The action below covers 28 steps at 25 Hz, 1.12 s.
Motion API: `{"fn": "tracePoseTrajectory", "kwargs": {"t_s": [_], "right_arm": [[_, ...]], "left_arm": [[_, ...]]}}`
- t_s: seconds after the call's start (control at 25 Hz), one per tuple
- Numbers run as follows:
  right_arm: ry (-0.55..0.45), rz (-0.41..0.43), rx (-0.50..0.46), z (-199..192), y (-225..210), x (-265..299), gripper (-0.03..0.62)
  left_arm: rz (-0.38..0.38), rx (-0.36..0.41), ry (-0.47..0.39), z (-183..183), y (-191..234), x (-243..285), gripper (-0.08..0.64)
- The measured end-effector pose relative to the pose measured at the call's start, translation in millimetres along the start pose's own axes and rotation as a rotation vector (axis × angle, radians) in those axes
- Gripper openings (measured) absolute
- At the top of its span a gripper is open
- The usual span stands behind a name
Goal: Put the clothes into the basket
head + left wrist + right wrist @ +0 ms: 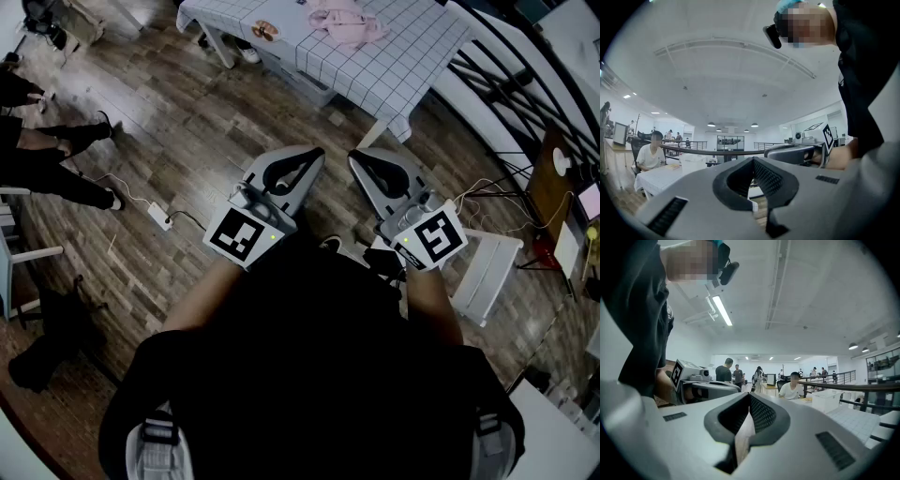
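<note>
A pink garment (349, 23) lies crumpled on the table with the checked cloth (412, 56), far ahead of me. Both grippers hang in front of my body, well short of the table and above the wood floor. My left gripper (314, 153) is shut, tips together, with nothing between them; the left gripper view shows its jaws (753, 160) meeting. My right gripper (357, 155) is shut and empty too, its jaws (750, 394) closed in the right gripper view. A white box-like container (827, 399) stands on the table; I cannot tell whether it is the basket.
A white crate (309, 86) sits under the table's near edge. A white chair (487, 274) stands close on my right, with cables on the floor behind it. A power strip and cord (159, 217) lie left. A person's legs (56, 169) are at the far left. A seated person (791, 389) is beyond the table.
</note>
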State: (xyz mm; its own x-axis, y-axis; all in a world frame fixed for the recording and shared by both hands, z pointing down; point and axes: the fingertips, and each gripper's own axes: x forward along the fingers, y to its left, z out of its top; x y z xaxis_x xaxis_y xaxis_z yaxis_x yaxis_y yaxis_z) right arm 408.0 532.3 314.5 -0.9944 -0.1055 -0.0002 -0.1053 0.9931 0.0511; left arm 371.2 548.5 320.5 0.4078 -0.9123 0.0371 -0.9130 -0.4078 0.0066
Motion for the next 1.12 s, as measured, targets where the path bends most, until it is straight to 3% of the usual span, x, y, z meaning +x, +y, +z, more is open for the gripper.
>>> {"fn": "tracePoseTrajectory", "kwargs": {"t_s": [0.52, 0.68, 1.12], "right_arm": [[0.048, -0.046, 0.042, -15.6, -4.8, 27.2, 0.018], [0.044, -0.085, 0.087, -17.5, -20.5, 45.8, 0.017], [0.025, -0.116, 0.053, -4.7, -51.2, 159.1, 0.017]], "left_arm": [[0.013, -0.020, 0.000, -7.1, 30.9, -11.8, 0.003], [-0.001, -0.045, 0.013, -10.0, 58.6, -8.0, 0.003], [-0.082, -0.006, 0.026, -5.5, 173.5, -4.9, 0.002]]}}
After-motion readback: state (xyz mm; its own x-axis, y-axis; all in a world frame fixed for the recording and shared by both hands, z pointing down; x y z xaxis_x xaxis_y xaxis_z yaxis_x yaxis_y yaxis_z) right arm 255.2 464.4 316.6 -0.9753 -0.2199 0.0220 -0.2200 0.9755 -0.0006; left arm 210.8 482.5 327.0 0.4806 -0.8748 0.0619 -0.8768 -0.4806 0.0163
